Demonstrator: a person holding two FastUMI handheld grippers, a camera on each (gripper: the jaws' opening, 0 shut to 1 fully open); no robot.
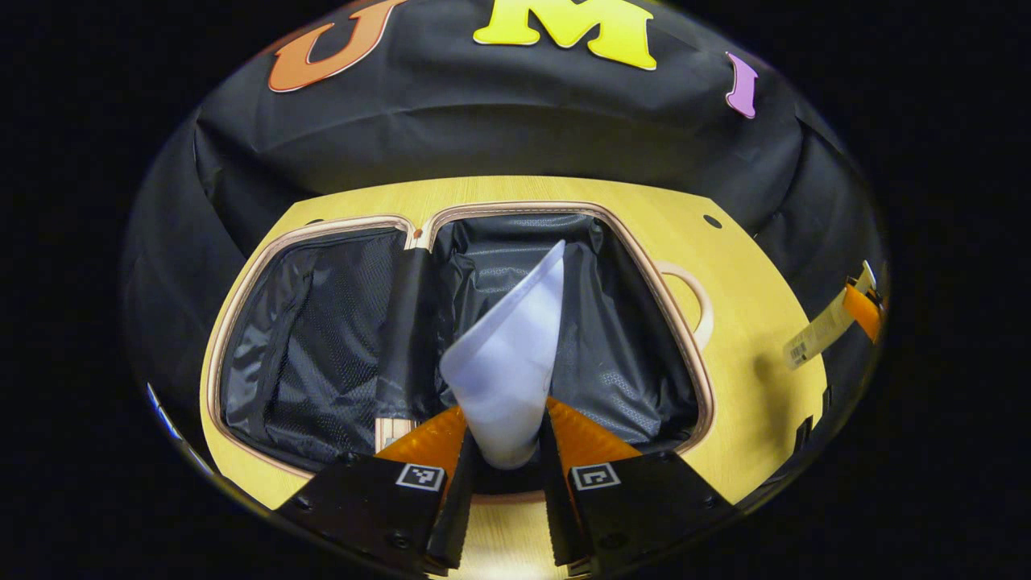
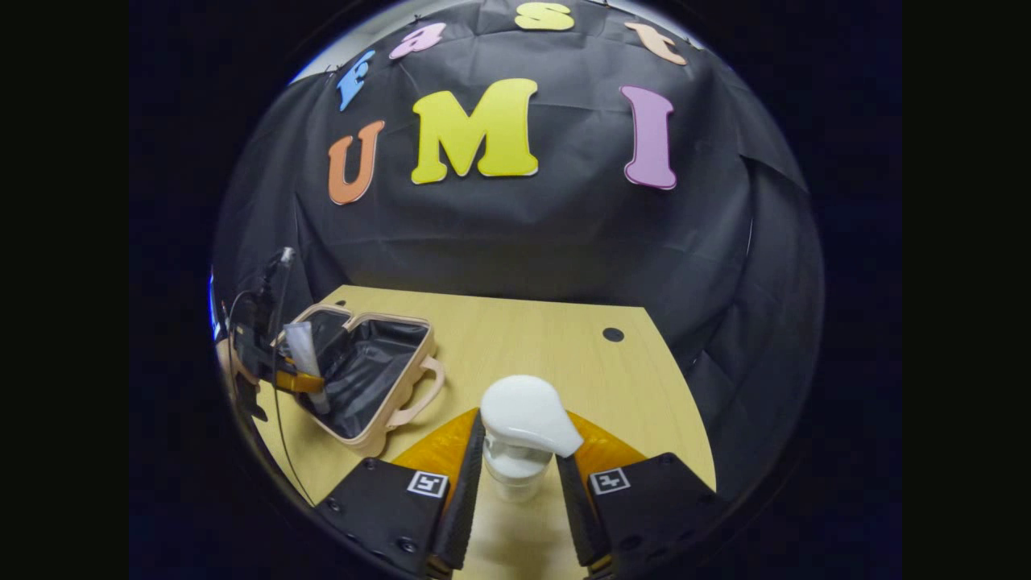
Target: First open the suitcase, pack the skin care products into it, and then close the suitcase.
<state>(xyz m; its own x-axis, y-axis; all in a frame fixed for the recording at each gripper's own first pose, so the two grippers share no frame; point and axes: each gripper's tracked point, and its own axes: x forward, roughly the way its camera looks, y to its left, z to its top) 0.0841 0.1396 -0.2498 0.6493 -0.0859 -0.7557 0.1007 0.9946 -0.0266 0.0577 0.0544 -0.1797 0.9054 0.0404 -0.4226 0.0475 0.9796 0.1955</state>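
Left gripper [image 1: 506, 451] fingers clenched on a white tube [image 1: 509, 362], hanging over the open suitcase [image 1: 628, 354] — best lowered onto the lining, then released. Right gripper [image 2: 519, 475] fingers astride a pump bottle [image 2: 523, 435] standing beside the suitcase on the desk [image 2: 564, 338] — grip unclear.

A recording booth: black cloth wall [image 2: 523, 234] (draped, creased) behind a wooden table [image 2: 548, 338].

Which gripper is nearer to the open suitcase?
Left. The left gripper holds a white tube right over the suitcase; the right gripper grips a pump bottle off to its side.
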